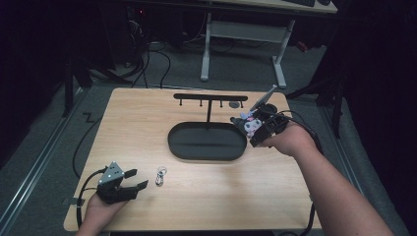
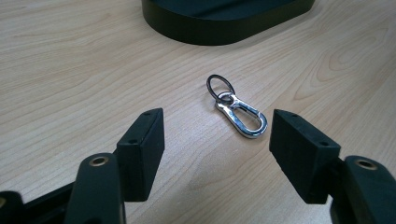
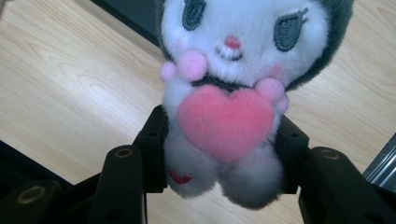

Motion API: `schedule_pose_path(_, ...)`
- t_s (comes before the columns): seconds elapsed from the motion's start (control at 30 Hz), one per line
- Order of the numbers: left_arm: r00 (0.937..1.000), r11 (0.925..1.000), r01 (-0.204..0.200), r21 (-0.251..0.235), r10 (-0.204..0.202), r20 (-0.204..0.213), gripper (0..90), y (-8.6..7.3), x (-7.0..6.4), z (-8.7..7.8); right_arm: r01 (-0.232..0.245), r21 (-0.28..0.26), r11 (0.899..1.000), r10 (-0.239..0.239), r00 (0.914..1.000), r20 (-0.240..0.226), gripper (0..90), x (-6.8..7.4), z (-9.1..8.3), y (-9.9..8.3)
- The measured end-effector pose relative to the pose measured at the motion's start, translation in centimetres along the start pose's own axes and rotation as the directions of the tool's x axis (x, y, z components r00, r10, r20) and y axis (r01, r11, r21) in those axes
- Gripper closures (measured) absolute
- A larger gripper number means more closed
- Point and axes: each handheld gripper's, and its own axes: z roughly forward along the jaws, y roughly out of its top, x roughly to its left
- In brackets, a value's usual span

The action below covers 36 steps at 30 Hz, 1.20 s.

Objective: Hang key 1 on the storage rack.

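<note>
The left tool (image 1: pixel 135 180) sits at the lower left of the high view, low over the wooden surface (image 1: pixel 275 191), with its jaws spread wide and nothing between them. In the left gripper view the same tool (image 2: pixel 217 154) has its two black pads far apart, and a silver clip with a dark ring (image 2: pixel 237 112) lies flat on the surface just beyond the gap, a little toward the right pad, touching neither one. In the high view that clip (image 1: pixel 160 176) lies just to the right of the left tool's tips, below the left end of the black oval tray (image 1: pixel 207 153).

The right tool (image 1: pixel 252 127) is at the right of centre in the high view, by the right end of the tray and near the black hook stand (image 1: pixel 209 97). Its jaws are closed partway on a small plush toy (image 1: pixel 252 124). In the right gripper view the tool (image 3: pixel 220 154) presses its pads against both sides of the toy's lower body; the plush toy (image 3: pixel 229 93), white-faced with grey ears and a pink heart on its front, faces the camera and is held above the surface.
</note>
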Motion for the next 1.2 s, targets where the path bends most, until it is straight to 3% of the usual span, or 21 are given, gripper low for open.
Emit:
schedule_pose_path(0.73, 1.0000, 1.0000, 0.001, 0.002, -0.001, 0.007, 36.2, 0.0, 0.1, 0.0, -0.012, -0.031, 0.999, 0.014, 0.9993, 0.034, 51.3, -0.7, -2.3, 3.6)
schedule_pose_path(1.2, 1.0000, 1.0000, 0.003, 0.002, -0.003, 0.005, 36.2, 0.0, 0.2, 0.0, -0.033, -0.057, 0.998, 0.035, 0.9982, 0.048, 51.3, -1.5, -2.3, 4.5)
